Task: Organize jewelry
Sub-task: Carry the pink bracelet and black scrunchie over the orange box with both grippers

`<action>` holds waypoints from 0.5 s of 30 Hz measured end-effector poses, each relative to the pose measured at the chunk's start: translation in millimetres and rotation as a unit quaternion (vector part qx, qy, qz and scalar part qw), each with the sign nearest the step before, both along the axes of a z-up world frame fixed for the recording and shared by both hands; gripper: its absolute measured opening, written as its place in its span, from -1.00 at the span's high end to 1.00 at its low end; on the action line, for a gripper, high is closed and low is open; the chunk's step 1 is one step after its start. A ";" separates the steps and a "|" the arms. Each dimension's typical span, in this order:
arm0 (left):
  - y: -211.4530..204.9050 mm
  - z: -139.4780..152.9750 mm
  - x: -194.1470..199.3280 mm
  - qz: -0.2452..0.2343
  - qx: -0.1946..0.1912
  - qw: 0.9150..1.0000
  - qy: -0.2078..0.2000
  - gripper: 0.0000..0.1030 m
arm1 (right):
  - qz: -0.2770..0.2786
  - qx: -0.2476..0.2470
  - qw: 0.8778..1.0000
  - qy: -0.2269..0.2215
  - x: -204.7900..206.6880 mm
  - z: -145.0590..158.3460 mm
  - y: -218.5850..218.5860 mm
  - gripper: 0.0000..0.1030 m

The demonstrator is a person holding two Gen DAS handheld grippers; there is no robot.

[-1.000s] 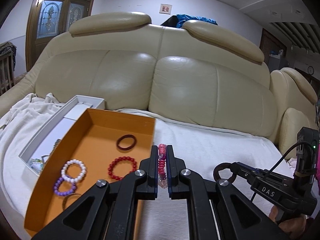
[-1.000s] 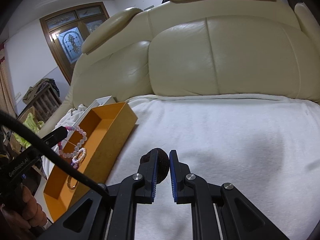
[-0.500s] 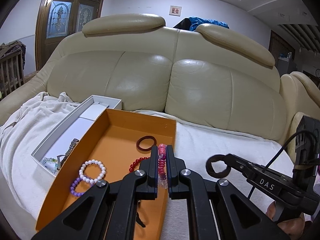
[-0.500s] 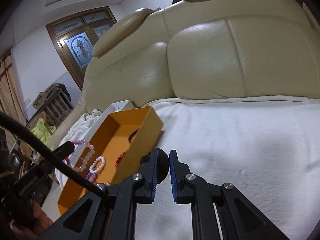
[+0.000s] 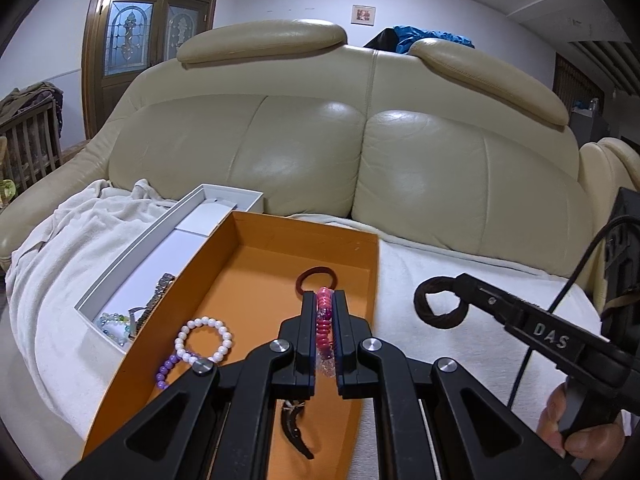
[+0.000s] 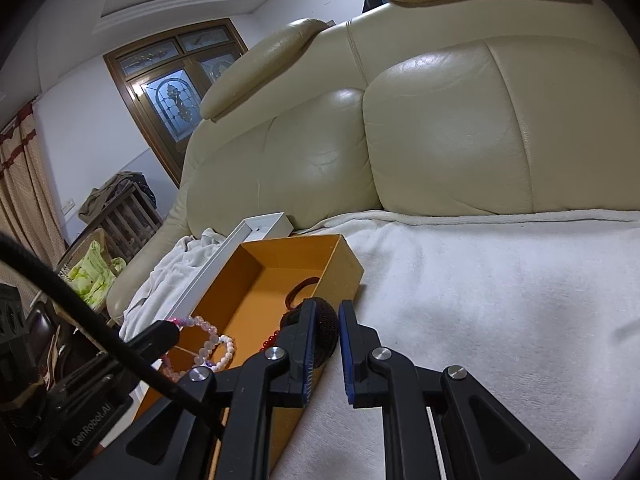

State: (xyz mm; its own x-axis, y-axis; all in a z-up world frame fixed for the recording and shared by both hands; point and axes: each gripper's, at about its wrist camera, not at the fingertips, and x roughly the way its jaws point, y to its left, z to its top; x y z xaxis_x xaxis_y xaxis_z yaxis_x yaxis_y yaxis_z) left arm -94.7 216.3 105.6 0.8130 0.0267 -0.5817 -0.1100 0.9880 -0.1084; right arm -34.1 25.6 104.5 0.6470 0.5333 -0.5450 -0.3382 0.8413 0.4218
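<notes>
The left gripper (image 5: 324, 300) is clamped on a pink bead bracelet (image 5: 323, 322) and holds it over the orange box (image 5: 256, 258), near the box's right wall. The bracelet stands on edge between the two fingers, and part of it hangs down. The right gripper (image 6: 326, 314) is pinched on a dark brown band (image 6: 326, 334); in the left view the band sticks out from the tip at about 9 o'clock, over the white blanket (image 6: 500, 300) just right of the box. Down in the box lie a white bead bracelet (image 5: 204, 338) at 8 o'clock, a purple one (image 5: 166, 368) touching it, a dark red ring (image 5: 316, 278) at 12 o'clock, and a dark curved piece (image 5: 294, 428) at 6 o'clock. A white tray (image 5: 160, 248) with more small pieces sits tight against the box's left side. Here is what could go wrong. The pink bracelet is close to the right wall, so if the fingers let go now it could hit the rim and roll out onto the blanket. The two grippers are near each other, so they could bump, and a bump could shake the brown band loose. The brown band is not over the box yet, so it would land on the blanket too. A drop on top of the other bracelets could get them tangled.
</notes>
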 end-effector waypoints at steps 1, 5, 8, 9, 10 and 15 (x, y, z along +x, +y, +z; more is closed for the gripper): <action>0.9 -0.2 -0.2 0.004 0.002 1.000 0.000 0.86 | 0.001 0.001 1.000 -0.001 -0.5 0.7 1.1 0.75; 3.4 0.3 -2.7 0.019 0.009 1.000 -0.002 0.86 | 0.011 0.004 1.000 -0.004 -4.2 3.5 4.1 0.75; 5.3 -0.4 -5.1 0.031 0.017 0.999 0.000 0.86 | 0.020 0.001 1.000 -0.009 -8.6 5.5 7.7 0.75; 5.7 -0.7 -5.6 0.034 0.019 0.999 0.000 0.86 | 0.022 0.001 1.000 -0.009 -9.9 5.6 8.5 0.75; 6.6 -0.9 -7.1 0.039 0.022 0.999 0.000 0.86 | 0.025 -0.001 1.000 -0.011 -11.7 5.8 9.7 0.75; 12.5 -1.4 -16.1 0.058 0.033 0.998 -0.001 0.86 | 0.040 -0.007 0.999 -0.023 -22.5 8.2 11.7 0.75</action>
State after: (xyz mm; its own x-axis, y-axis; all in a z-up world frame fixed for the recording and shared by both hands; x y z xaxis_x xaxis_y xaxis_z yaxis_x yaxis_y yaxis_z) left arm -110.8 228.8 104.2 0.8029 0.1592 -0.5744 -0.2238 0.9737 -0.0429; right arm -56.6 37.3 112.8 0.6266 0.5772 -0.5237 -0.4233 0.8163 0.3931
